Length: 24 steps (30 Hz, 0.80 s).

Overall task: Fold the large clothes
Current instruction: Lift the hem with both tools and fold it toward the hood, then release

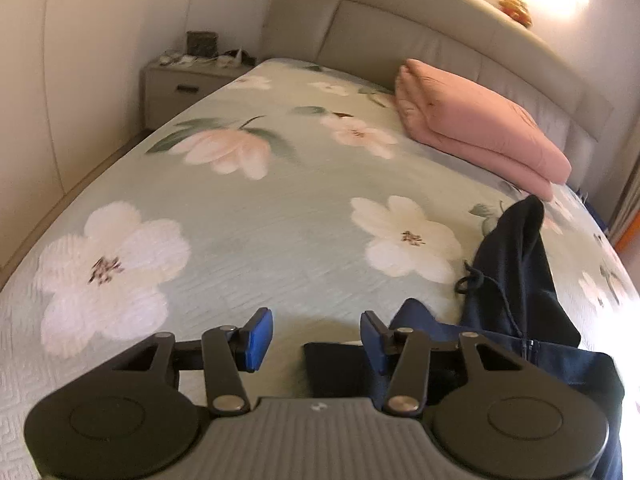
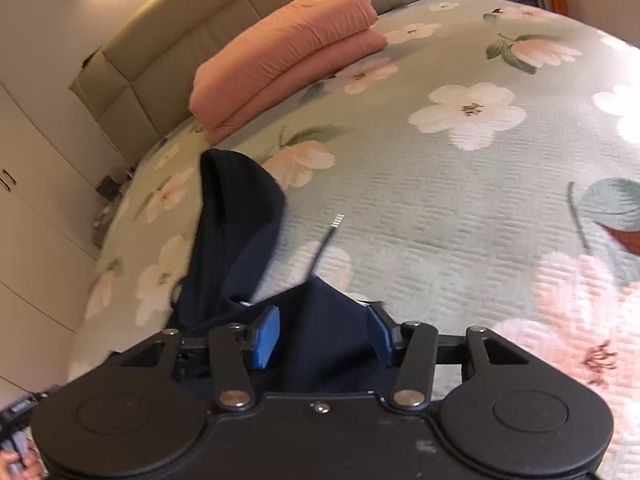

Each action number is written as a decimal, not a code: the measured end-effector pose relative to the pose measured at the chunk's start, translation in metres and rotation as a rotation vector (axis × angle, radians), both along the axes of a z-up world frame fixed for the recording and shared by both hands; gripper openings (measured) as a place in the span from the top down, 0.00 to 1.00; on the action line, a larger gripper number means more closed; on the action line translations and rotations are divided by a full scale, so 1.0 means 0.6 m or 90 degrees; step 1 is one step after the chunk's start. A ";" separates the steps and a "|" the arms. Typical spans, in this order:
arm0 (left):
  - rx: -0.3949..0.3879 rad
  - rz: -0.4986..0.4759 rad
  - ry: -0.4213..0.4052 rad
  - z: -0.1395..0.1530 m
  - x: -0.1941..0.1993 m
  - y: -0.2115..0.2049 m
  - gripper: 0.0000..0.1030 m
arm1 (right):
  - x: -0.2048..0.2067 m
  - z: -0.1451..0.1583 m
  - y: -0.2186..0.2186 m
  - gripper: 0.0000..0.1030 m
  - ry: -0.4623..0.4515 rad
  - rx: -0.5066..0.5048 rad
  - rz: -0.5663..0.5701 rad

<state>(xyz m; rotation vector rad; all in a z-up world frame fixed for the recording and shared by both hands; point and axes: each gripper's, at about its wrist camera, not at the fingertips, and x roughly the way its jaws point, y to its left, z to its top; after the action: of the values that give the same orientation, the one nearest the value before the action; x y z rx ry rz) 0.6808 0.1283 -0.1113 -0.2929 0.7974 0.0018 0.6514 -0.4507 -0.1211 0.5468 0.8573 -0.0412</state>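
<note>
Left hand-held gripper [image 1: 317,334]: jaws apart, blue pads [image 1: 256,338] clear of any cloth, bedspread and a dark strip of fabric showing in the gap. Nothing gripped.

Right hand-held gripper [image 2: 323,334]: jaws apart too, navy fabric lying in the gap between them, but the pads [image 2: 267,336] do not press on it. Not gripping.

Dark navy hooded garment [image 2: 236,232] lies on the bed [image 1: 260,216] by its near edge, just in front of both grippers. Hood stretches away toward the headboard [image 1: 400,20], its tip stopping short of the folded pink quilt [image 1: 480,132]. Drawstring [image 2: 326,238] with a metal tip trails out across the bedspread on the right in the right wrist view. In the left wrist view a knotted cord loop [image 1: 466,280] sits at the hood's left side.

Pink quilt is stacked against the headboard, apart from the garment. Bedspread is pale green with large white and pink flowers. Nightstand [image 1: 180,88] stands beside the bed's far left corner, small clutter on top, too blurred to name.
</note>
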 end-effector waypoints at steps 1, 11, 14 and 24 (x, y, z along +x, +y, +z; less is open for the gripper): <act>-0.007 -0.008 0.004 -0.002 -0.003 0.006 0.51 | -0.003 -0.005 -0.002 0.40 0.005 -0.003 0.004; 0.013 -0.189 0.036 -0.037 0.054 -0.072 0.41 | 0.033 -0.018 0.035 0.24 0.026 -0.097 0.087; -0.023 -0.209 0.039 -0.036 0.083 -0.078 0.34 | 0.053 -0.016 0.042 0.19 0.024 -0.089 0.118; -0.084 -0.264 0.149 -0.106 0.184 -0.103 0.20 | 0.144 -0.093 0.063 0.12 0.104 -0.130 0.146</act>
<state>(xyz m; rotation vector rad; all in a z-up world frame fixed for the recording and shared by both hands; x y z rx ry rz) 0.7909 0.0664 -0.1749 -0.2494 1.0816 -0.4132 0.7381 -0.4128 -0.1767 0.2539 1.0572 0.0373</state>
